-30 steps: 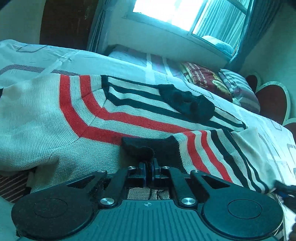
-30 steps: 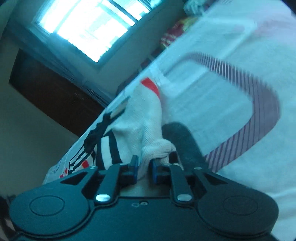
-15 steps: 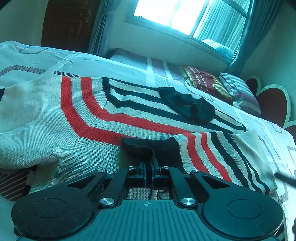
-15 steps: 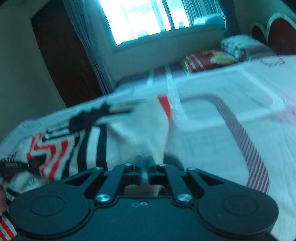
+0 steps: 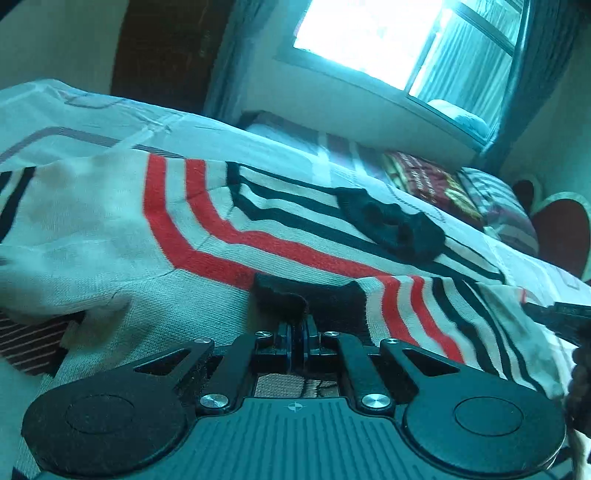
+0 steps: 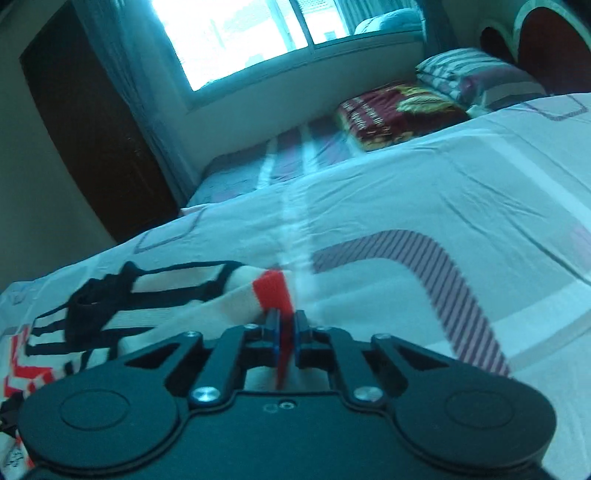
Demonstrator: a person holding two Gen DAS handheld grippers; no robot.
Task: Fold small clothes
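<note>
A cream knit sweater [image 5: 110,236] with red and black stripes lies spread on the bed. My left gripper [image 5: 297,326] is shut on the sweater's black cuff [image 5: 284,299] at its near edge. A second black cuff [image 5: 391,225] lies on top of the sweater farther back. In the right wrist view the sweater [image 6: 155,306] lies to the left, and my right gripper [image 6: 285,325] is shut on its edge at a red stripe [image 6: 275,291]. The right gripper's dark tip also shows at the right edge of the left wrist view [image 5: 565,314].
The white bedsheet [image 6: 424,192] with striped patches spreads to the right. Pillows [image 6: 395,114] and a striped pillow [image 6: 480,74] lie by the headboard [image 6: 546,40]. A window [image 6: 258,33] and a dark door [image 6: 92,122] are behind the bed.
My right gripper has swung level and moved along the sweater's edge, still shut on it, now at a red stripe. My left gripper stays shut on the cuff, camera tilted slightly.
</note>
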